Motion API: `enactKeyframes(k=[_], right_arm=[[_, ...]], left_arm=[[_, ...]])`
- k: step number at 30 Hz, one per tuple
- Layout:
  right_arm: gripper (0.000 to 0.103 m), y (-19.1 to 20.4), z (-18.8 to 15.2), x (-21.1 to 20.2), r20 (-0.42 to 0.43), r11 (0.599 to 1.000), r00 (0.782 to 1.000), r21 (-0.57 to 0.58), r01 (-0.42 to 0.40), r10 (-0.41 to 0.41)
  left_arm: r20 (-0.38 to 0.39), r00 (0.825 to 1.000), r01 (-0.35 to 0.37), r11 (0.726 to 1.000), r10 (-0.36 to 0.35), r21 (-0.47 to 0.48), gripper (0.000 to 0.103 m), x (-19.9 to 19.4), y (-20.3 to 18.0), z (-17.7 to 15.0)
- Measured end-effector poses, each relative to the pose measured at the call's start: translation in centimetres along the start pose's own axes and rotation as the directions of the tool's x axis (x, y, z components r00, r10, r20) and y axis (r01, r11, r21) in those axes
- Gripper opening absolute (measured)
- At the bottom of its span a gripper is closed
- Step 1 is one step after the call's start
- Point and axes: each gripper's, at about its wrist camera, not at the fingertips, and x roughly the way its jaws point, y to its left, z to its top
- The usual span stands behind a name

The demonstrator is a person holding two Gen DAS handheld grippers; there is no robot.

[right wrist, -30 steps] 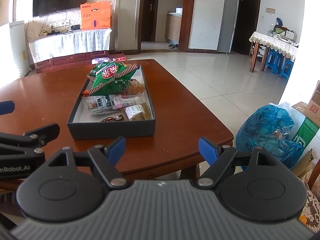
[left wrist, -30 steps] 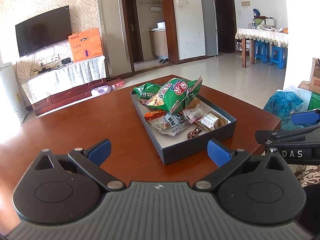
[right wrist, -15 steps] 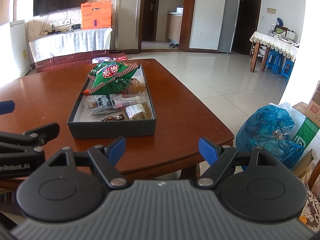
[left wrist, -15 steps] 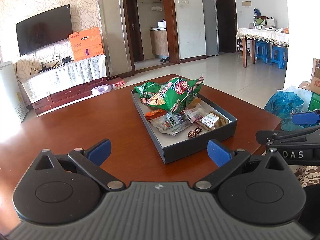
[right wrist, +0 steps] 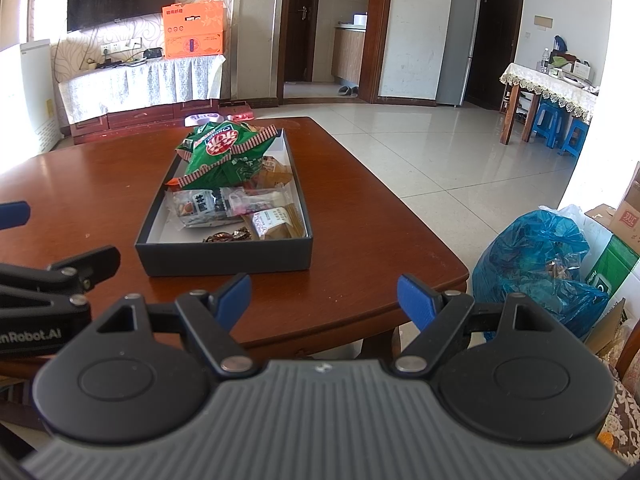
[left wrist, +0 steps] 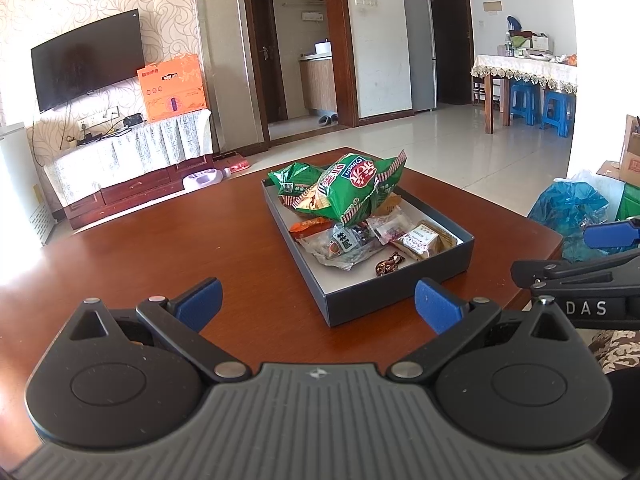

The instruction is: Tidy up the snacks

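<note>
A shallow dark grey box (left wrist: 400, 296) (right wrist: 224, 258) sits on the brown wooden table (left wrist: 160, 248) (right wrist: 100, 176). Inside lie a big green crisp bag (left wrist: 352, 188) (right wrist: 224, 152) at the far end and several small wrapped snacks (left wrist: 344, 244) (right wrist: 208, 208) nearer me. My left gripper (left wrist: 318, 304) hovers open short of the box's near corner, nothing between its blue pads. My right gripper (right wrist: 324, 298) is open too, over the table's near edge just right of the box. Each gripper shows at the side of the other's view.
A blue plastic bag (right wrist: 536, 260) and cardboard boxes (right wrist: 624, 216) stand on the floor to the right of the table. A TV (left wrist: 86, 64) and low cabinet (left wrist: 132, 168) are at the far left. A dining table with blue stools (left wrist: 532, 100) is far right.
</note>
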Motion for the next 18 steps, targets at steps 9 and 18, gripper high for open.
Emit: enactKeyframes(k=[9,18], right_arm=[[0.082,0.03,-0.05,0.1,-0.001,1.0,1.0,-0.003,-0.001,0.001],[0.082,0.05,-0.1,0.23,-0.001,1.0,1.0,-0.005,-0.002,0.002]], left_arm=[[-0.01,1.0,0.002,1.0,-0.002,0.001,0.103,0.15,-0.17,-0.07],[-0.032,0.999,0.0,1.0,0.001,0.007,0.103,0.59,-0.39,-0.21]])
